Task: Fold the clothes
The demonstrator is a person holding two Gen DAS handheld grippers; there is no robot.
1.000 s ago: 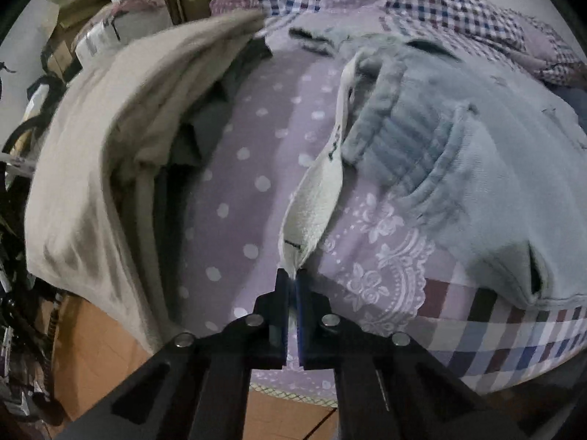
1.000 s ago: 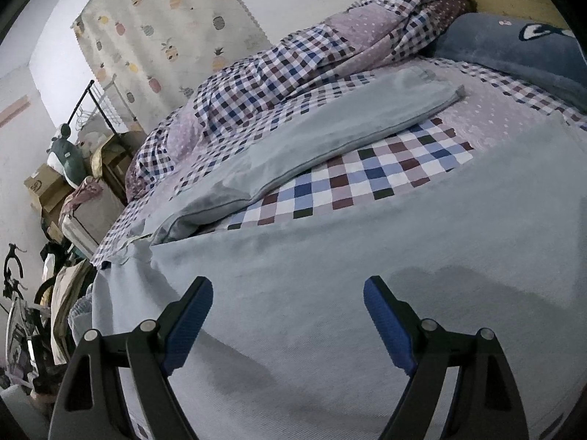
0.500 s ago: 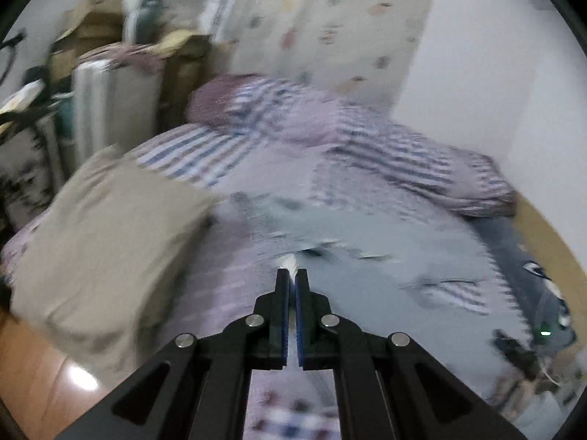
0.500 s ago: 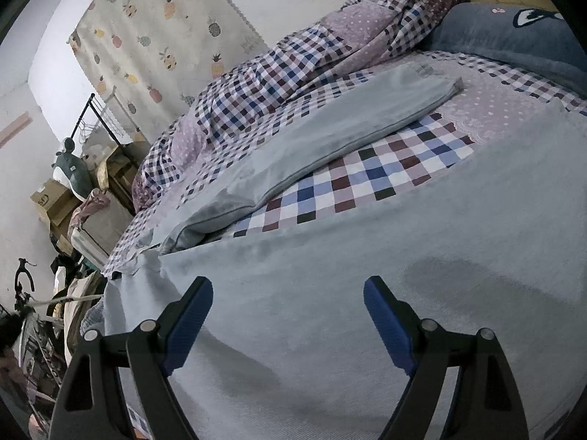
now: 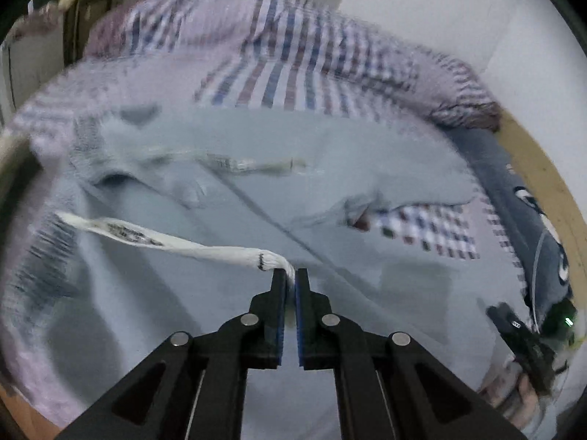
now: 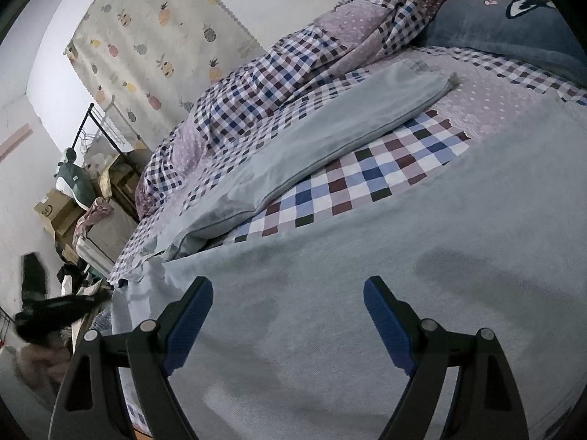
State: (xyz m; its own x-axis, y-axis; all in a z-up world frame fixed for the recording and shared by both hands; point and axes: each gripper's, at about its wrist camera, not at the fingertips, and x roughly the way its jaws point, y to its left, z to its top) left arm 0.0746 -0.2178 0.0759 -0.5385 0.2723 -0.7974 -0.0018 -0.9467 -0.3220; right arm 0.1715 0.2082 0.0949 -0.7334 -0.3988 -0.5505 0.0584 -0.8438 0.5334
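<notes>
Trousers: pale grey sweatpants lie spread over the bed, waistband toward the bed's left edge in the left wrist view, one leg stretched flat toward the headboard end; the other broad grey panel fills the near edge under the right gripper.
Drawstring: a white flat cord runs taut from the waistband to the left gripper's tips, black stitching near its end.
Left gripper: jaws together, clamped on the drawstring's end, held above the grey cloth.
Right gripper: jaws wide apart, blue pads showing, low over the grey cloth; nothing between them.
Bed cover: checked blue, maroon and white squares with lilac dotted patches, visible between the two legs.
Quilt: a checked duvet bunched along the far edge by the wall.
Pillow: a dark blue cushion at the headboard corner.
Wall: pineapple-print curtain; boxes and clutter beyond the bed's left end.
Focus: left wrist view is motion-blurred.
</notes>
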